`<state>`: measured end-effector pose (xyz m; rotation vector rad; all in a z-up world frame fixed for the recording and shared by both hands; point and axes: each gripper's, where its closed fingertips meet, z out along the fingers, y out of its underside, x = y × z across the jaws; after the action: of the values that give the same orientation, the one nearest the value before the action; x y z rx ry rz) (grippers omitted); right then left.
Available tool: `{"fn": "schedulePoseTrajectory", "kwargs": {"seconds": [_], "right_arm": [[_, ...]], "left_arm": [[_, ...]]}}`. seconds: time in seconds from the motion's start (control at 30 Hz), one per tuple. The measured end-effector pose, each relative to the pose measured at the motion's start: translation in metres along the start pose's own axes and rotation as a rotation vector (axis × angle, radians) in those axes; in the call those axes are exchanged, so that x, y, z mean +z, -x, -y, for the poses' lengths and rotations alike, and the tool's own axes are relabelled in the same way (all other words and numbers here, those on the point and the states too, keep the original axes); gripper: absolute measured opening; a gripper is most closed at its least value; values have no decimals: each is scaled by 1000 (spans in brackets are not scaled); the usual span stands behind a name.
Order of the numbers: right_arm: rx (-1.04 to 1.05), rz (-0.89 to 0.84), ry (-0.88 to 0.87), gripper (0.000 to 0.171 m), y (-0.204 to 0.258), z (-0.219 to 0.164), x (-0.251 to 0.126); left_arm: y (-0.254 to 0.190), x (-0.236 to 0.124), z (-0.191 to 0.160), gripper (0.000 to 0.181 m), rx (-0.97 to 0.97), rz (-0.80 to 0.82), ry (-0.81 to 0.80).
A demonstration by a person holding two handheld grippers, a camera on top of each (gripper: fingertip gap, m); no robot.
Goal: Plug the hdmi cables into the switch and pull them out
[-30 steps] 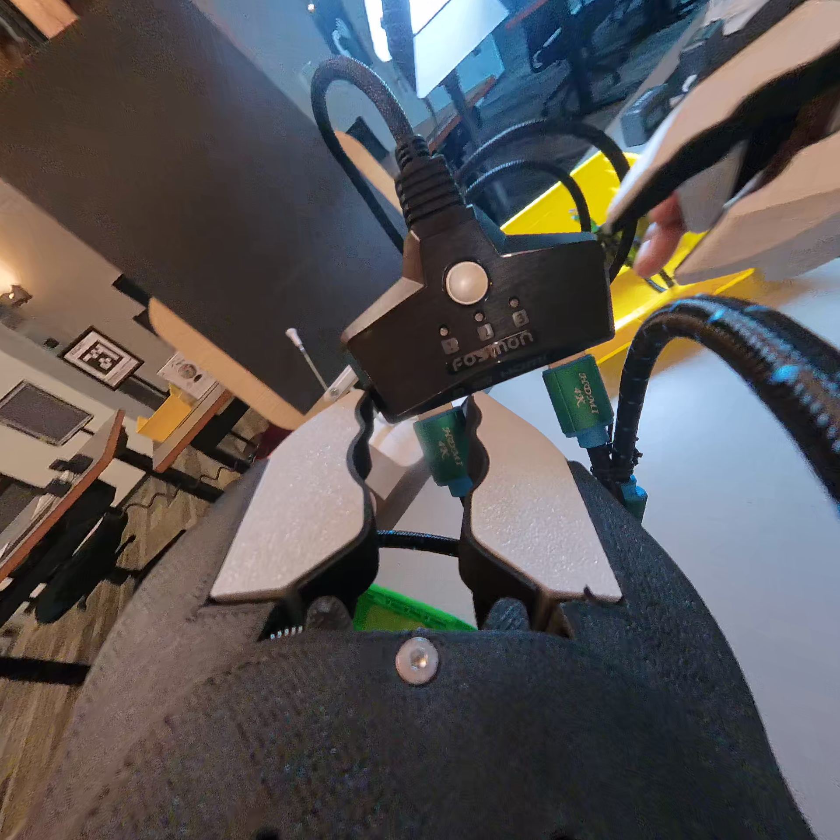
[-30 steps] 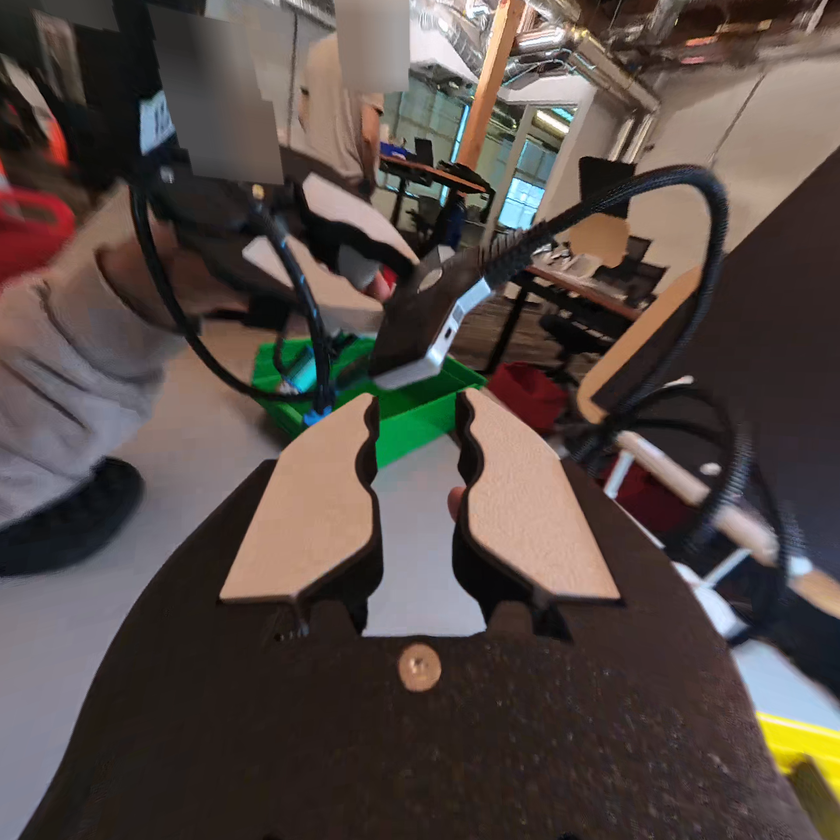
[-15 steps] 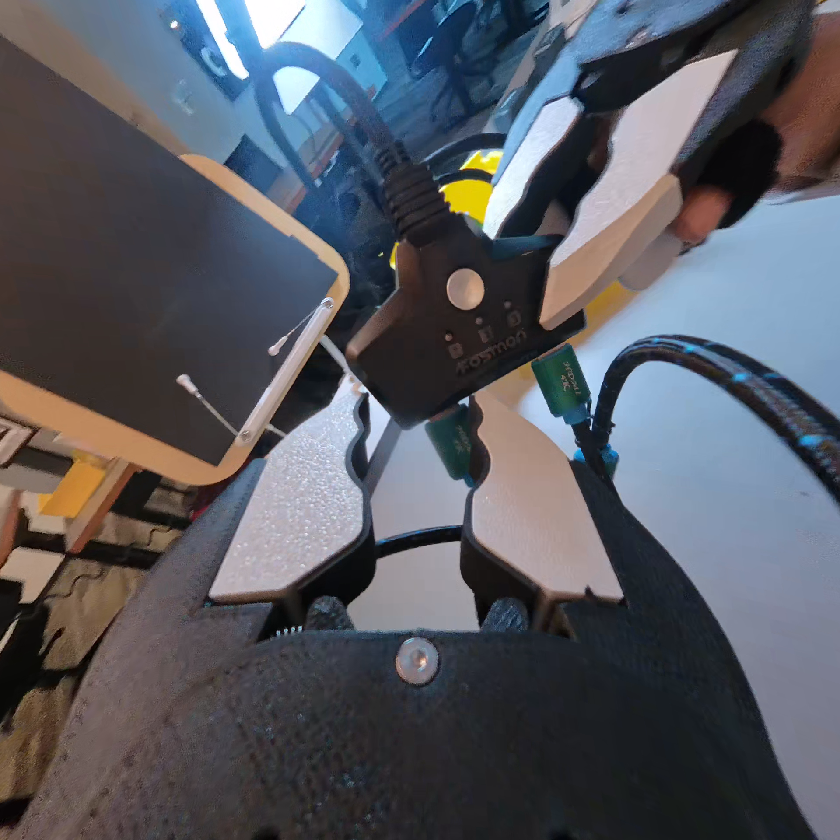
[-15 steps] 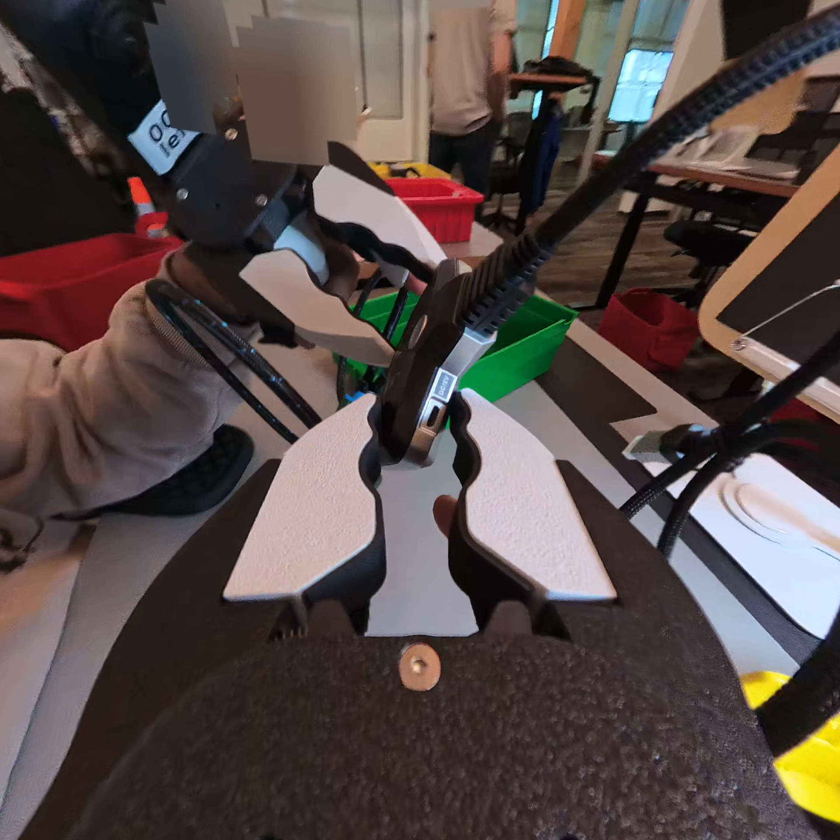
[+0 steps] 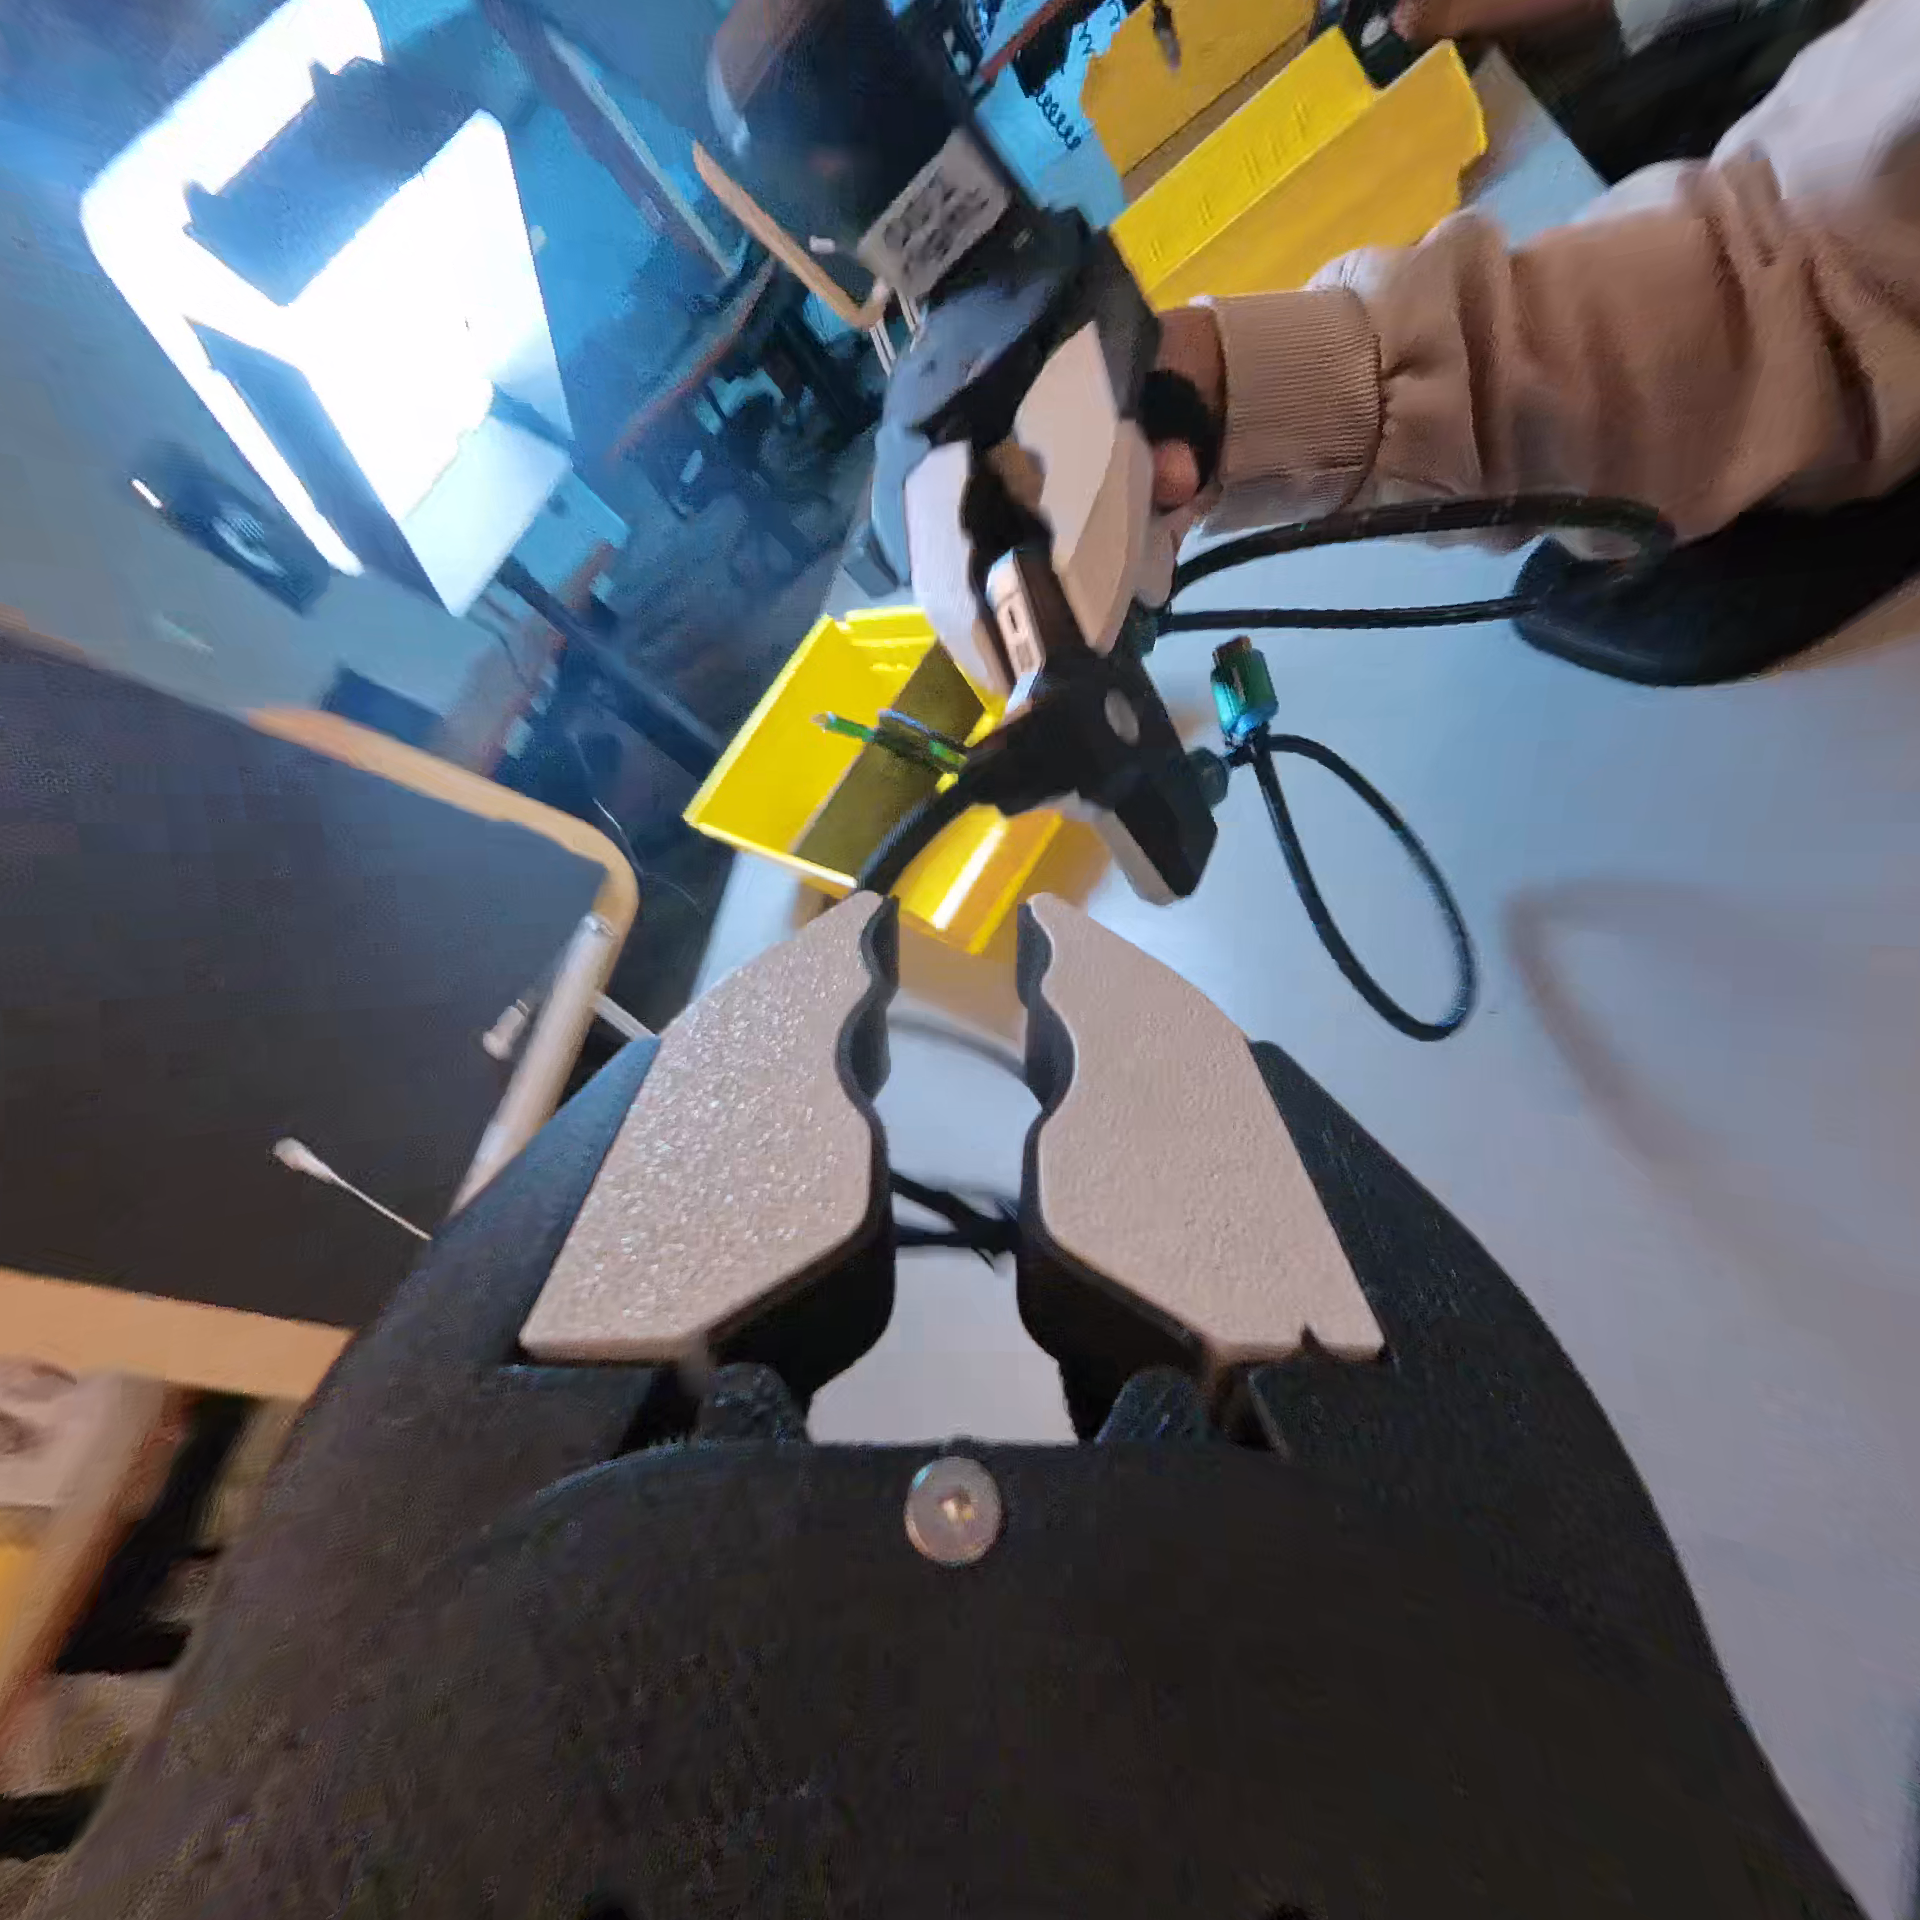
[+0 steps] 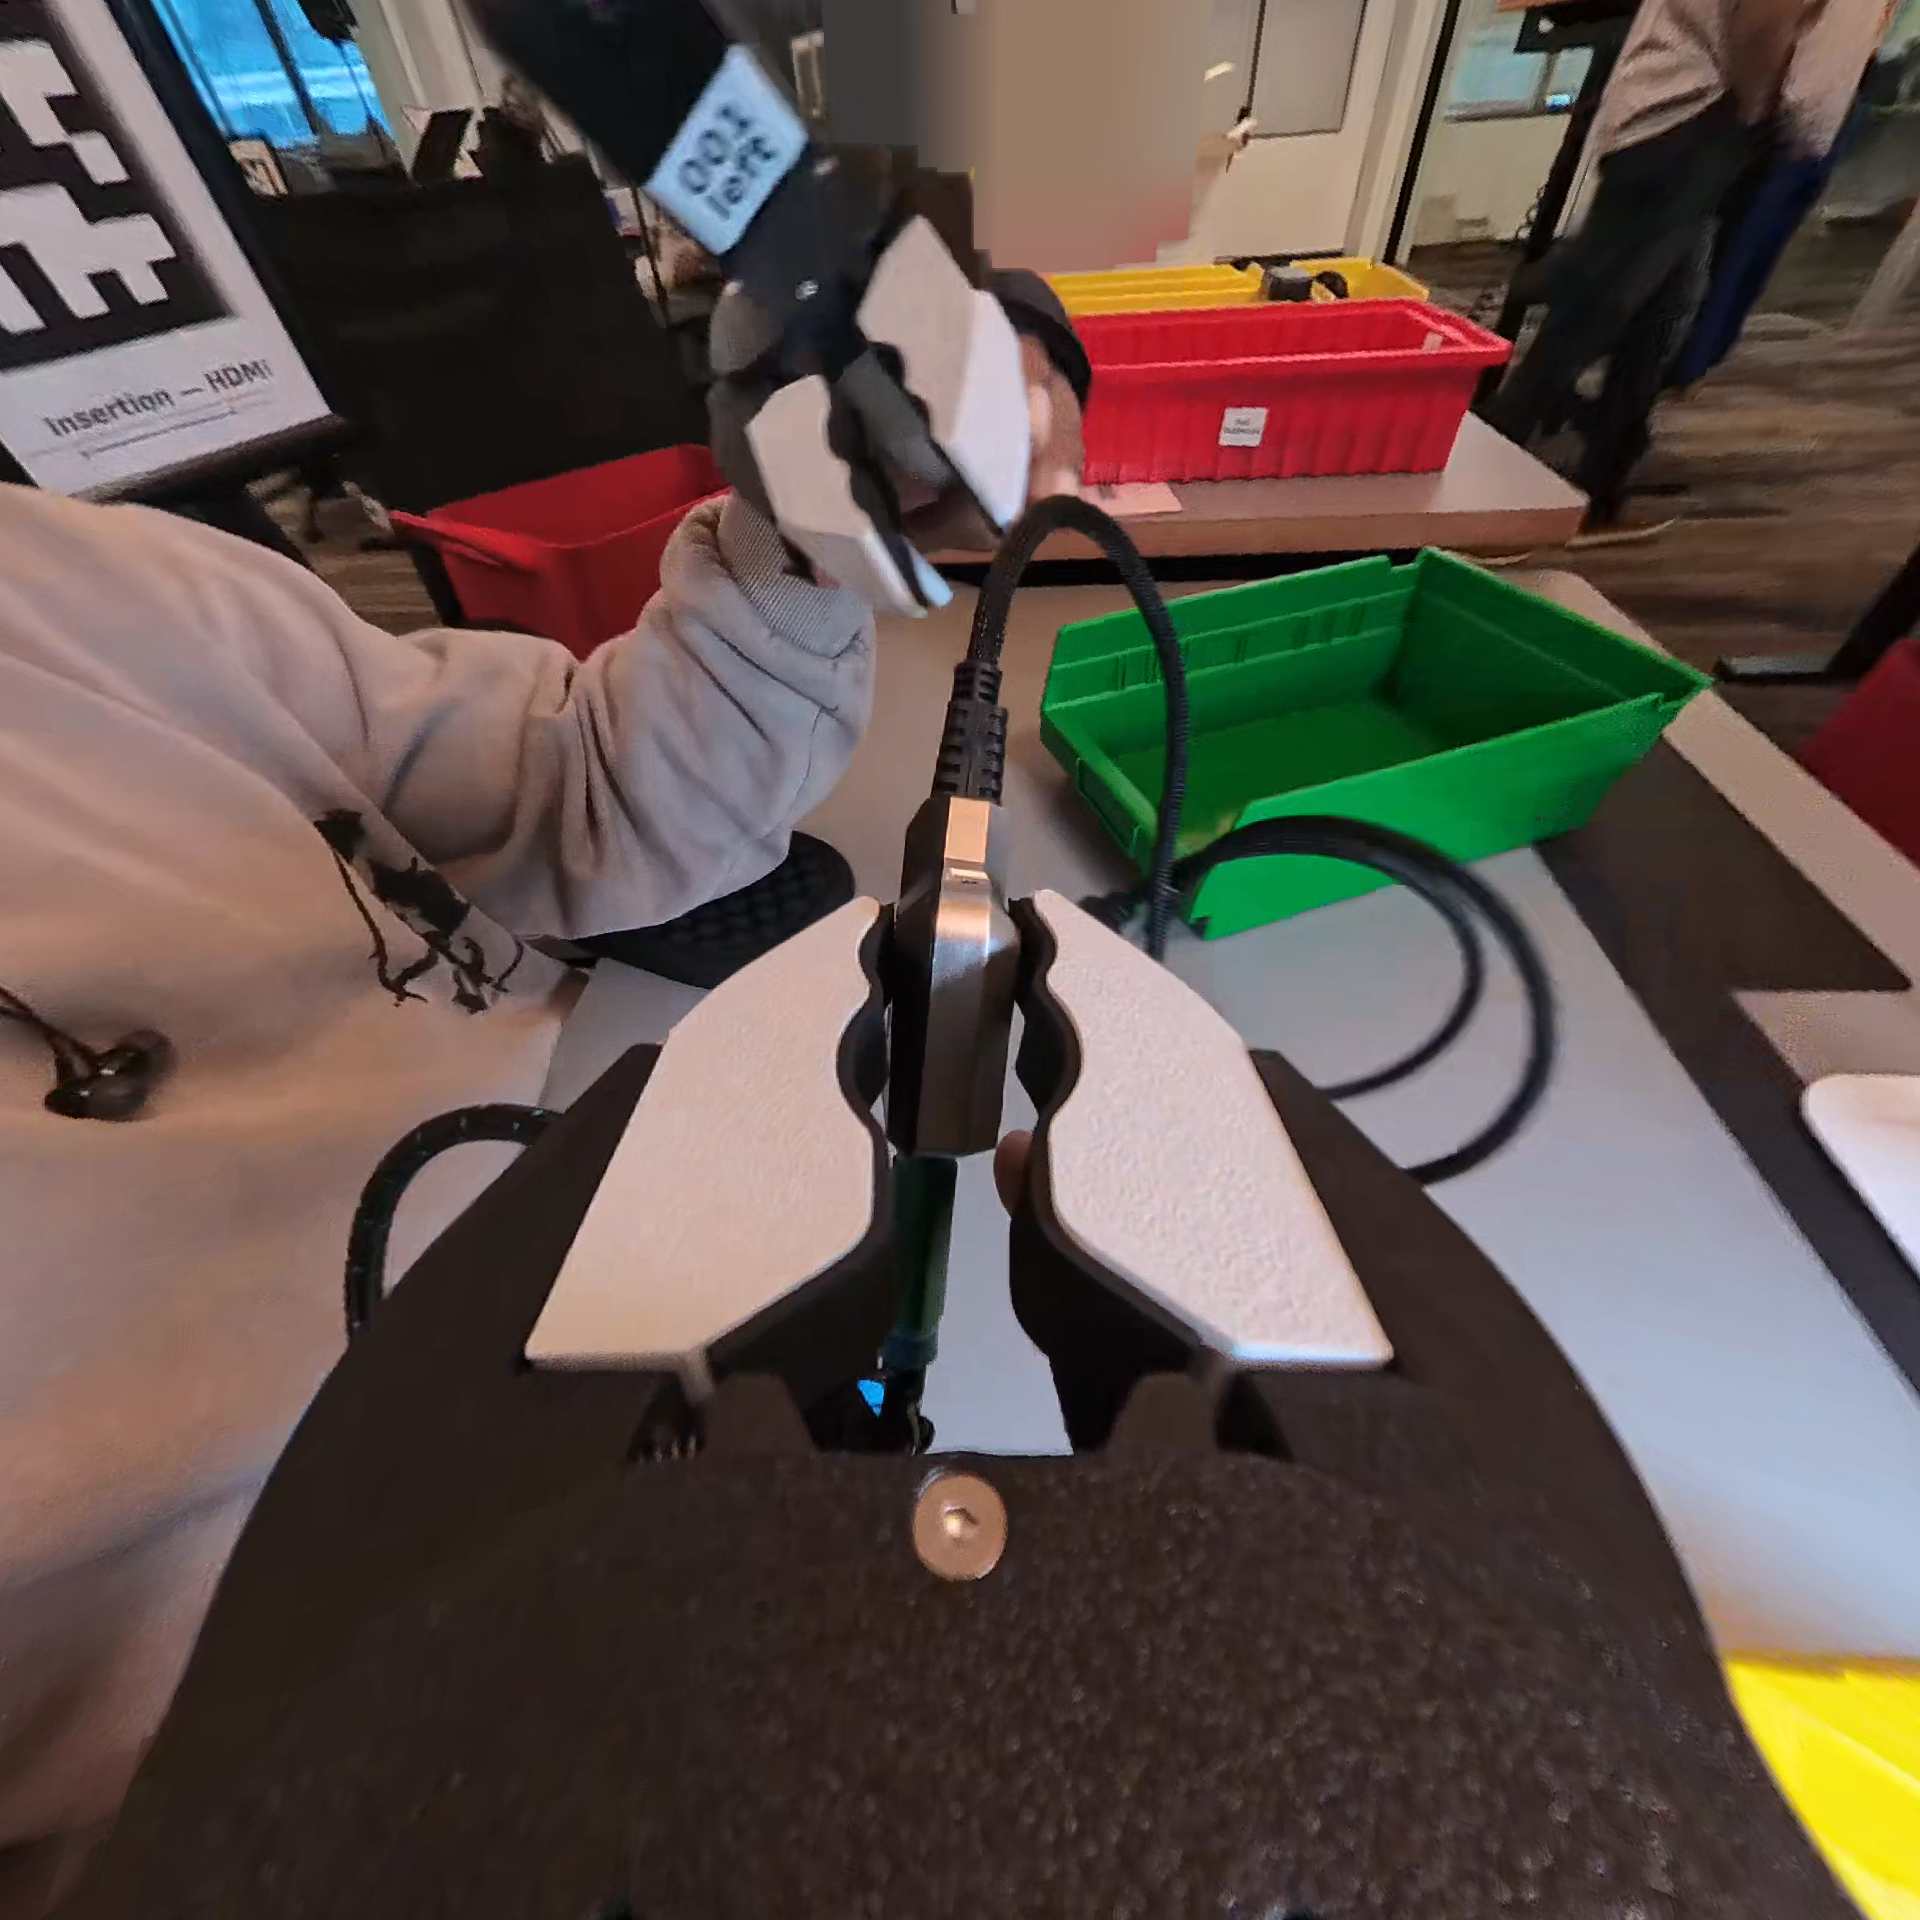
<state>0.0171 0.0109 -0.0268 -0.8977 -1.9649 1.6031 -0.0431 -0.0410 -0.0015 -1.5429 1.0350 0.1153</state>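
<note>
Right gripper (image 6: 954, 1023): jaws pinching the switch (image 6: 951, 1003) edge-on, lifted off the table.
Left gripper (image 5: 951, 925): jaws slightly spread, holding nothing.
Cable (image 6: 1164, 665): rises from switch's far end.

Green bin (image 6: 1455, 717) near red bins (image 6: 1278, 384) and yellow bin (image 5: 831, 758).

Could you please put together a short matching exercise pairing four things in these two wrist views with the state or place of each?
Things:
1. switch
2. left gripper
3. green bin
4. braided cable from the top of the switch

States or places:
A. open, holding nothing
B. clamped between the right gripper's fingers
C. arches up and over, then drops toward the table
D. stands on the table beyond the switch, nothing seen inside

Pairs: 1-B, 2-A, 3-D, 4-C
</note>
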Motion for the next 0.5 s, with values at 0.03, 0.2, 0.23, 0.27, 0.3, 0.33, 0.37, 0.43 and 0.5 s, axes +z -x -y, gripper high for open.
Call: {"fn": "schedulePoseTrajectory", "kwargs": {"seconds": [0.03,0.2,0.23,0.27,0.3,0.33,0.37,0.43,0.5], "right_arm": [[34,20,0,21,-1,-2,0],[149,73,27,21,-6,-15,0],[151,72,51,21,-6,-19,2],[149,63,80,21,-6,-24,5],[146,52,108,21,-6,-29,9],[142,42,130,21,-6,-32,12],[143,25,148,21,-8,-35,13],[138,-11,186,21,-14,-41,11],[104,-44,185,24,-18,-40,7]], "left_arm": [[-1,4,9,23,38,20,-20],[-5,16,9,33,254,130,171],[-5,23,-4,36,275,142,269],[-4,30,-18,38,306,155,373],[-5,39,-32,39,345,155,458],[-8,50,-43,39,375,136,512],[-14,60,-53,32,393,104,546],[-17,69,-67,18,423,69,588],[-21,70,-65,17,355,28,532]]}}
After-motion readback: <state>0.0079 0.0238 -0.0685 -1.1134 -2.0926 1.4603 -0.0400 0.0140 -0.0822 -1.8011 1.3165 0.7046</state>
